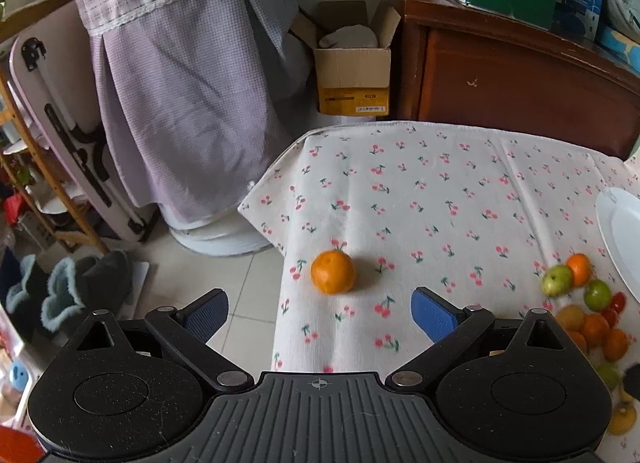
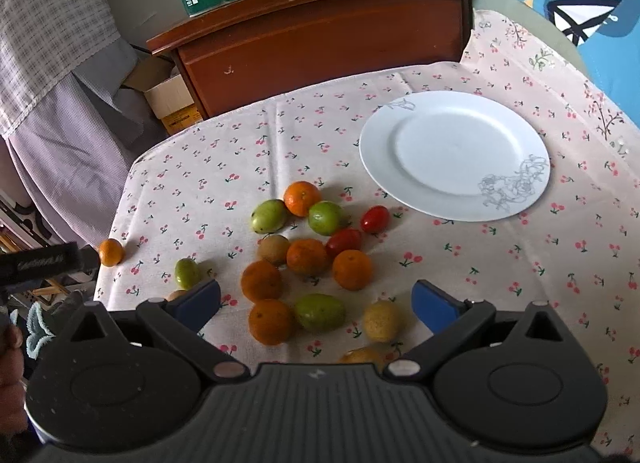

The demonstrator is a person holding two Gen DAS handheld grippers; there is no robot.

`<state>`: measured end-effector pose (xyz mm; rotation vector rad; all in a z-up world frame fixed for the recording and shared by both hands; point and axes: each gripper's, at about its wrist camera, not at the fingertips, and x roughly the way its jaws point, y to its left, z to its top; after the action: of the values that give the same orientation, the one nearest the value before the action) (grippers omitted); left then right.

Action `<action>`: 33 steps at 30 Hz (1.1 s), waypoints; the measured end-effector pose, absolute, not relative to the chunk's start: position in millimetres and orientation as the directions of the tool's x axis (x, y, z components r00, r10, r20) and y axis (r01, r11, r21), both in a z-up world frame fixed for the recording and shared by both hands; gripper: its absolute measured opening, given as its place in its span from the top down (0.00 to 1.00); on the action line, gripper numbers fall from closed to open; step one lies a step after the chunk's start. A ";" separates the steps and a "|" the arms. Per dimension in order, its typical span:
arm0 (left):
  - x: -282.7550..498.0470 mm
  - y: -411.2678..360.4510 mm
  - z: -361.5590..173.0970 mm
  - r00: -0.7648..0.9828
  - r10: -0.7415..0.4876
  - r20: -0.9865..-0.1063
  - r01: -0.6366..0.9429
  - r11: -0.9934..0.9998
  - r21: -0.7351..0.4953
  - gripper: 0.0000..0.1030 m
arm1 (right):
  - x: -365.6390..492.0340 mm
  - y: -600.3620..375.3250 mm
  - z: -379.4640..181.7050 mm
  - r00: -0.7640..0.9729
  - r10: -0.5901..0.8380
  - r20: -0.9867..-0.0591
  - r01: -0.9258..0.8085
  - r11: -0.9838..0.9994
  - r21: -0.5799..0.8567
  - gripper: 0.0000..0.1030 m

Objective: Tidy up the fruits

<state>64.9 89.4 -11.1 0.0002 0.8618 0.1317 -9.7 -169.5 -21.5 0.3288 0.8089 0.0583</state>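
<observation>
Left gripper point(image 1: 320, 313) hangs low over the bench point(image 1: 440, 191) edge, fingers spread wide around nothing, lone orange point(image 1: 333, 271) just ahead. Right gripper point(image 2: 316, 303) hovers over the fruit pile point(image 2: 308, 255), fingers wide apart and empty too.

Each gripper is built of a ribbed grey centre plate flanked by two black round housings; the left gripper point(image 1: 320, 313) and right gripper point(image 2: 316, 305) are fitted with blue textured pads on black linkages pinned by silver rivets.
</observation>
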 end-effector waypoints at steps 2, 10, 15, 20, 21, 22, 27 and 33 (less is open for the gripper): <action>69.3 91.9 -14.4 0.650 0.107 -0.753 -0.109 0.993 0.047 0.04 | -10.1 -170.0 -22.7 0.691 0.181 -0.699 0.068 0.948 0.312 0.03; 85.8 94.6 -31.8 0.654 0.114 -0.748 -0.092 0.993 0.070 0.06 | -12.7 -173.1 -25.1 0.689 0.183 -0.701 0.081 0.942 0.325 0.03; 93.6 91.3 -40.4 0.678 0.092 -0.730 -0.054 0.996 0.076 0.13 | -15.2 -168.6 -23.1 0.697 0.176 -0.695 0.061 0.951 0.303 0.03; 102.3 90.4 -49.5 0.666 0.000 -0.746 0.015 1.000 0.014 0.15 | -16.0 -169.5 -21.5 0.704 0.173 -0.689 0.058 0.952 0.299 0.03; 103.5 89.1 -51.6 0.658 -0.021 -0.753 0.031 1.000 -0.001 0.15 | -15.9 -170.5 -21.6 0.705 0.173 -0.688 0.062 0.951 0.303 0.03; 102.8 87.2 -52.6 0.656 -0.040 -0.753 0.048 0.999 -0.011 0.15 | -15.6 -171.4 -21.7 0.705 0.173 -0.688 0.065 0.950 0.306 0.03; 85.1 73.6 -30.9 0.674 -0.243 -0.698 0.203 0.969 -0.141 0.16 | -15.2 -175.4 -22.6 0.710 0.155 -0.687 0.084 0.950 0.301 0.03; 59.8 52.7 -11.6 0.644 -0.326 -0.692 0.265 0.944 -0.197 0.15 | -15.1 -177.8 -23.8 0.703 0.153 -0.695 0.094 0.948 0.304 0.03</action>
<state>59.8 52.7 -11.6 -0.0805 0.8029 -0.3369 -15.1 -177.8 -23.8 0.3307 0.7948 0.0330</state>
